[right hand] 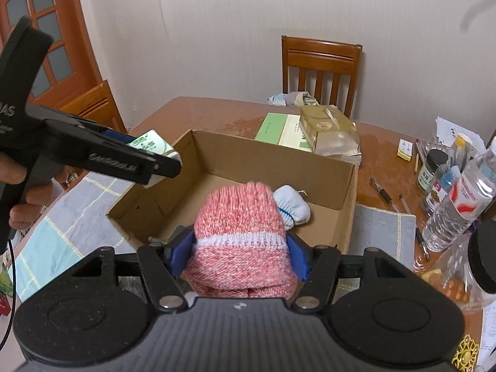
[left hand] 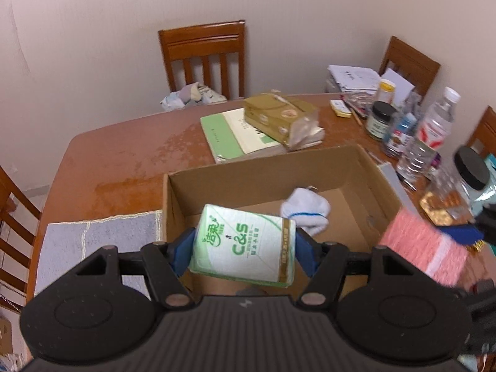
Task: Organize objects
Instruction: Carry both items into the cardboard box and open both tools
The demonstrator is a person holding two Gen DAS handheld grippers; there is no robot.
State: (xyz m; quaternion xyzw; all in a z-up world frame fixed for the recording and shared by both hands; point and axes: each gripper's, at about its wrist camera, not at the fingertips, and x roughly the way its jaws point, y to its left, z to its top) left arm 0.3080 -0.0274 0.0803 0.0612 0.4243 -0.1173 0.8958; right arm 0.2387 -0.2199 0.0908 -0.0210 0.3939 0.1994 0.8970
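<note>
Left wrist view
Left gripper (left hand: 243,252): clamped on a green-and-white tissue pack (left hand: 243,246), held over the near rim of the cardboard box (left hand: 266,170)
Box contents: white rolled sock (left hand: 307,212) on the floor

Right wrist view
Right gripper (right hand: 238,255): blue pads at the sides of a pink knitted sock roll (right hand: 243,238); whether they still press it, I cannot tell
Roll's place: above the box's near edge

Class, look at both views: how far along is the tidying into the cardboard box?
Done: a white sock lies in the cardboard box. In hand: the left tool grips a tissue pack and the right tool has a pink sock between its pads, both over the box. Left: bottles, pens and books remain on the table.
</note>
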